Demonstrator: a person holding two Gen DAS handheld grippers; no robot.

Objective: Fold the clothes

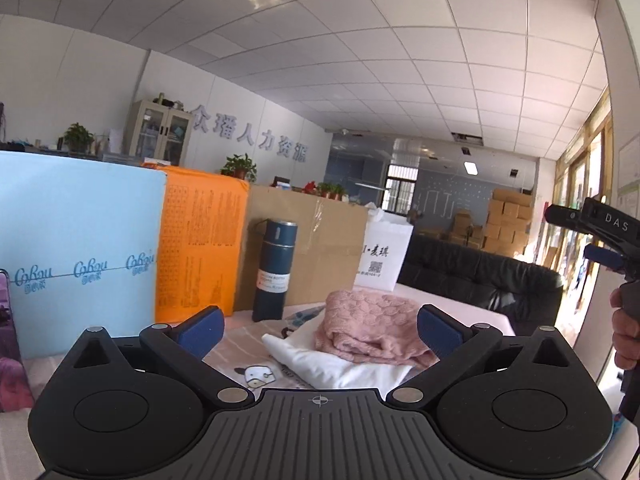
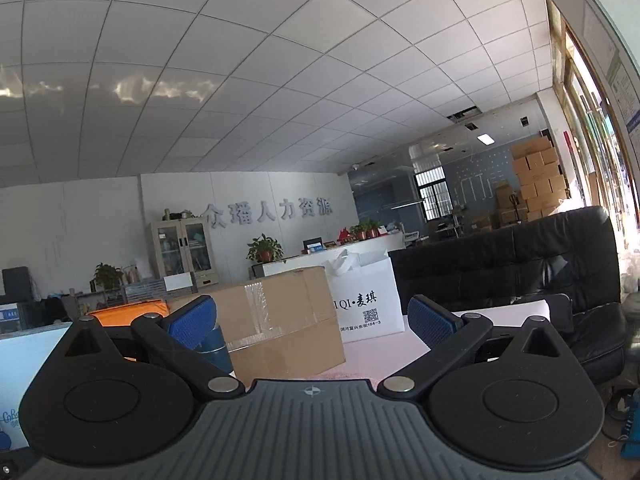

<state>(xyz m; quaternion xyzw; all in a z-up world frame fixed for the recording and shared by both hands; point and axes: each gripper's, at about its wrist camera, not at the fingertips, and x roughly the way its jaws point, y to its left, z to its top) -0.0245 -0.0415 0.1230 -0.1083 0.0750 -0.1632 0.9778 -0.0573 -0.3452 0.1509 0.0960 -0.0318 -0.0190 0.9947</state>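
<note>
Two garments, pink sweater [image 1: 370, 326] atop white cloth [image 1: 344, 364], lie just beyond the released left gripper [image 1: 320, 330]; right gripper [image 2: 312, 320] released too.

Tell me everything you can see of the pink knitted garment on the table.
The pink knitted garment is a soft, dusty-pink knit with a raised scale-like pattern. It lies crumpled in a loose heap, not folded, on top of a white cloth on the patterned table cover. It shows between the open fingers of the left gripper, which does not touch it. The right wrist view does not show it.
</note>
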